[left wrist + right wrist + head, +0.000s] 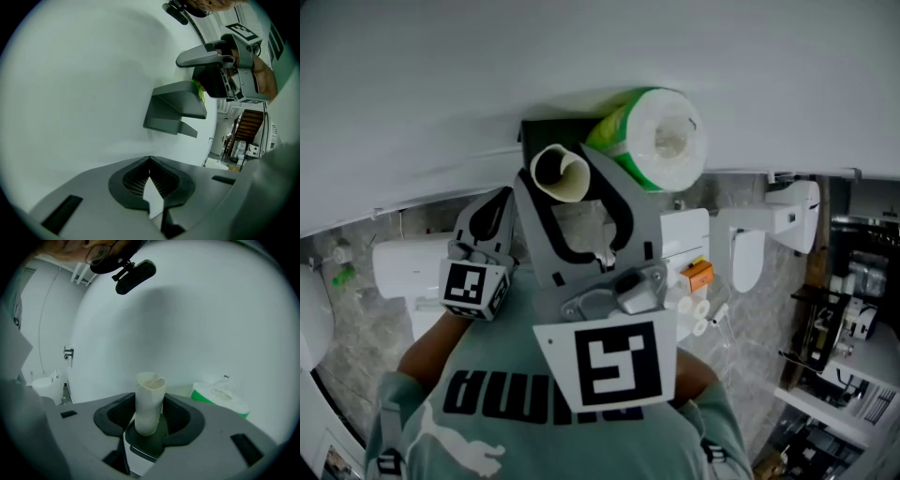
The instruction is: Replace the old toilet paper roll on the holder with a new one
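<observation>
Cardboard tube [150,392] stands upright, clamped in right claw [149,404] — left claw [150,159] closed, empty.

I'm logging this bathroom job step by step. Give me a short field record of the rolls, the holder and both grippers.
old tube: empty cardboard core, clamped in right gripper
new roll: green-wrapped, lying on top of holder
holder: grey, on the white wall
left gripper: jaws together, nothing held

Right gripper [570,187] is up ahead of the chest, jaws part-closed and clamped on an empty cardboard tube [149,401]. Left gripper [150,158] sits beside it, nearer the body, jaw tips together, nothing gripped.
</observation>
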The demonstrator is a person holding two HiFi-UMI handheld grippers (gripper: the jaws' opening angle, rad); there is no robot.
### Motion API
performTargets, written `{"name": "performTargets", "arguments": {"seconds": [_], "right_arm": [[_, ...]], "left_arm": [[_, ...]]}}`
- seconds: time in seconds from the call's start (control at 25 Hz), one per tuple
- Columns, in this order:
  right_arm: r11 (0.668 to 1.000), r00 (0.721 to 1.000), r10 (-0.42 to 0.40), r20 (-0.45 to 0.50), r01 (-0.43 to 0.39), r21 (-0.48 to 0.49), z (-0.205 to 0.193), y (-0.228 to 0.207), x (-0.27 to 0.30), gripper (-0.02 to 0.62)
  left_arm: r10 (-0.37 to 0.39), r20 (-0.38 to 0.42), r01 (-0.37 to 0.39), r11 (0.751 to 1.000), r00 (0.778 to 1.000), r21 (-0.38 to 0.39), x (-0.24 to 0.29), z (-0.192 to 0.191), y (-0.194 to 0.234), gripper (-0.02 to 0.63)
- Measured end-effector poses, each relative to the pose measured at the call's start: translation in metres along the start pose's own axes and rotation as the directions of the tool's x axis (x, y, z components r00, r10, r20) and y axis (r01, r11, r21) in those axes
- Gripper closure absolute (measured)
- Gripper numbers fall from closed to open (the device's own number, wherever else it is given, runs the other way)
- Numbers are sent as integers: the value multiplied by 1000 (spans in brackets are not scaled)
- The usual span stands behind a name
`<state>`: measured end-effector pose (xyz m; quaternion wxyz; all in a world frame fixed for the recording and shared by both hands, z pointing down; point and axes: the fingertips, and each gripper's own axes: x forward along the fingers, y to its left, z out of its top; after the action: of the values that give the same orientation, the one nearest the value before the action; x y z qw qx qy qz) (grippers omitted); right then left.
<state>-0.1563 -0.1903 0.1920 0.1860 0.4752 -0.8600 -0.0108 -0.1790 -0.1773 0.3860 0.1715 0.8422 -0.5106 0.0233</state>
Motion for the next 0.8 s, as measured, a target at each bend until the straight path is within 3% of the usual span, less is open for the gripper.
{"name": "performTargets", "arguments": {"seconds": [0.36, 0.8], "right_arm": [[994, 994, -107, 28, 106, 18, -4, -17, -1, 410], [995, 996, -76, 52, 73, 66, -4, -15, -9, 391]], "left_arm": [[-4, 8, 4, 1000, 1000, 0, 5, 5, -7, 603], [-24, 2, 24, 999, 1000, 36, 5, 10, -16, 603]]}}
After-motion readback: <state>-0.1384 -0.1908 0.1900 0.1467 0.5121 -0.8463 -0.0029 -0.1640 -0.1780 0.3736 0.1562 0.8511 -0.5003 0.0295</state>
